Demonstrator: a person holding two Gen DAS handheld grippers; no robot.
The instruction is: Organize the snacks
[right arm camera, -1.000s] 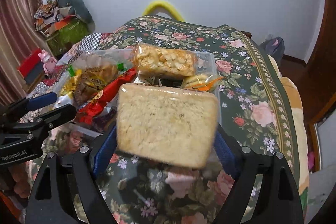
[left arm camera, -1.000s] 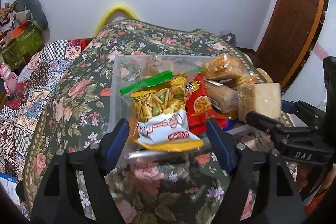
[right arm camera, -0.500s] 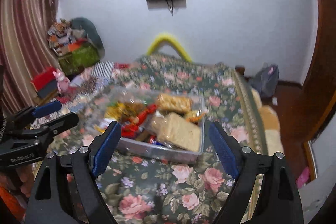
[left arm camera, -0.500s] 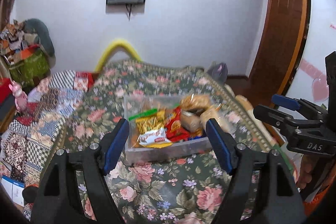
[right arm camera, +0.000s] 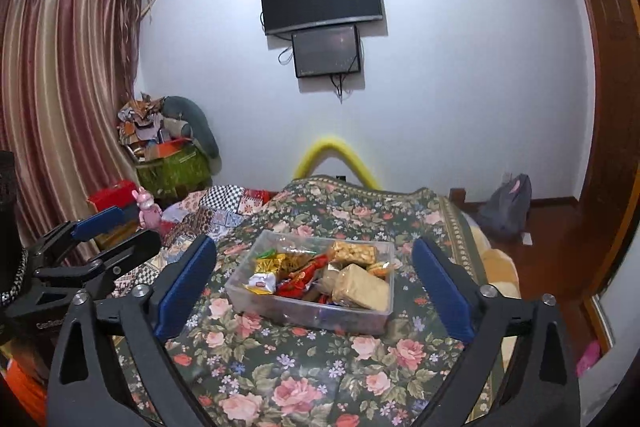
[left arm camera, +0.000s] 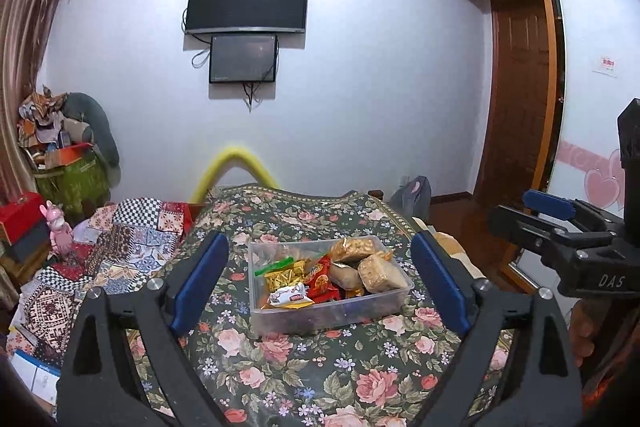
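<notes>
A: One clear bin [left arm camera: 326, 315], centre frame on the floral cover [left arm camera: 320, 379]. A second ago your right gripper [right arm camera: 314, 293] held the beige block pack [right arm camera: 362, 287]; it now lies at the bin's right end.

B: Fingers?

A: Both spread wide, empty; left gripper [left arm camera: 320, 287] too. You've pulled back. Chips, red packs, nut bar inside. Looks finished.

White letters "DAS" stand on the right claw [left arm camera: 546, 211] body.
</notes>
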